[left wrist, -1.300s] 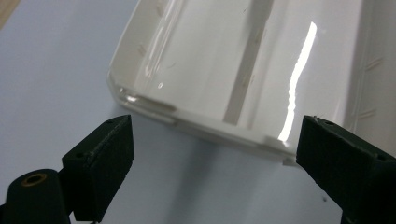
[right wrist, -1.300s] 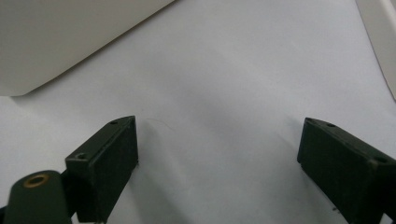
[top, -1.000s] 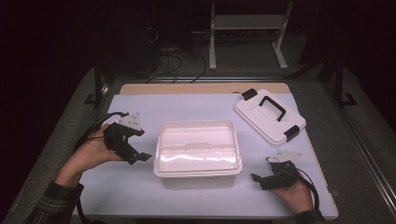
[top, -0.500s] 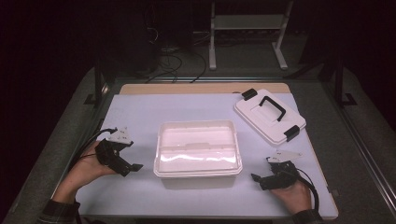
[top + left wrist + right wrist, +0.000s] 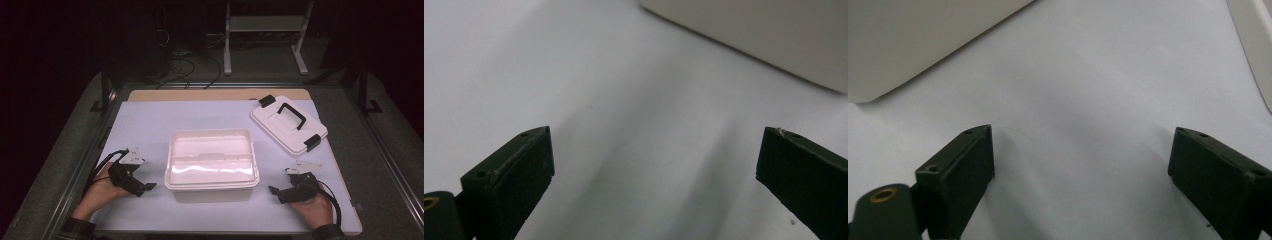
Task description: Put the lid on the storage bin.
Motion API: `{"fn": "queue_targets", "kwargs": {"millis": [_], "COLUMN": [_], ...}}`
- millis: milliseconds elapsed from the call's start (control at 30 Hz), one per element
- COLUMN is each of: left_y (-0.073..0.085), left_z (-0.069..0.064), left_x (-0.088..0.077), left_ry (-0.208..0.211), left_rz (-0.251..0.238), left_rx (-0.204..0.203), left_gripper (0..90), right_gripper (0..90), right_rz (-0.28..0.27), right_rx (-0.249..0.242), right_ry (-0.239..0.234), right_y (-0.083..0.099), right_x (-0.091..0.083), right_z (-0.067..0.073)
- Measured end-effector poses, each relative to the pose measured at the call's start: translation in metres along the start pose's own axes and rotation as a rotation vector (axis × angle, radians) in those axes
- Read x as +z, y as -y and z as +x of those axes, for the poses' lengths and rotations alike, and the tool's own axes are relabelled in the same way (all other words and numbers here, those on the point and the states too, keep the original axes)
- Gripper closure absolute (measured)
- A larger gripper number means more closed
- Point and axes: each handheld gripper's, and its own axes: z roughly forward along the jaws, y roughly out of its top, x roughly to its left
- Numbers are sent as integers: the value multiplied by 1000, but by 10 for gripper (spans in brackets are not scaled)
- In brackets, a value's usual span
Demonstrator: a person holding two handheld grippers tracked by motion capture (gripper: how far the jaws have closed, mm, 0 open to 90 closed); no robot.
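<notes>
A white plastic box point(image 5: 210, 192) stands open in the middle of the mat, its side also in the left gripper view point(image 5: 764, 35) and the right gripper view point(image 5: 913, 40). Its white lid point(image 5: 285, 125), with a black handle and black latches, lies at the back right. My left gripper point(image 5: 145, 187) point(image 5: 656, 150) rests low on the mat left of the box. Its jaws have just been opening and stand wide with nothing between them. My right gripper point(image 5: 274, 190) point(image 5: 1083, 150) lies right of the box, open and empty, pointing at the box.
The white mat point(image 5: 150, 125) covers a table with a wooden strip point(image 5: 215, 95) along the back. Dark metal rails point(image 5: 105, 95) flank the table. The lid's edge point(image 5: 1255, 40) lies ahead of the right gripper, to its right.
The left hand has come down and toward the front left of the mat with its gripper. The right hand has stayed where it was.
</notes>
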Motion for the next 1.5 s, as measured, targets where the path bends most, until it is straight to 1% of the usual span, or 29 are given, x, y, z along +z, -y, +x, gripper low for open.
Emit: {"fn": "queue_targets", "kwargs": {"millis": [33,133,167,200,233,300,400,433,500,600,767,967,1200,1500], "left_y": [4,10,12,13,14,16,23,25,30,30,30,30,30,30], "left_z": [-1,-2,-2,-3,-2,-2,-2,-2,-3,-3,-3,-3,-3,-2], "left_x": [4,8,9,11,12,12,12,12,12,12,12,12,12,12], "left_ry": [-1,11,19,22,27,29,27,27,25,23,24,24,26,28], "left_rz": [-1,11,12,15,14,-4,-58,-78,-111,-111,-111,-111,-111,-111], "left_rx": [-13,-23,-24,-24,-34,-30,-40,-39,-40,-41,-42,-43,-46,-48], "left_gripper": [13,13,13,9,0,0,0,0,0,0,0,0,0,0], "right_gripper": [106,106,106,106,108,122,129,129,130,129,129,129,129,129], "right_rz": [0,4,1,-9,-15,-13,-5,-5,-9,-14,-15,-1,19,36], "right_rx": [-11,-36,-28,-12,3,20,42,44,35,37,27,20,12,29], "right_ry": [2,19,19,9,-4,-12,-15,-15,-3,10,23,30,50,70], "right_y": [0,-4,-5,-5,-6,-8,-12,-14,-19,-28,-45,-62,-80,-104], "right_x": [0,-2,-3,-5,-7,-9,-13,-14,-18,-22,-27,-29,-28,-23], "right_z": [0,1,1,-1,-3,-7,-12,-14,-16,-21,-28,-38,-53,-77]}}
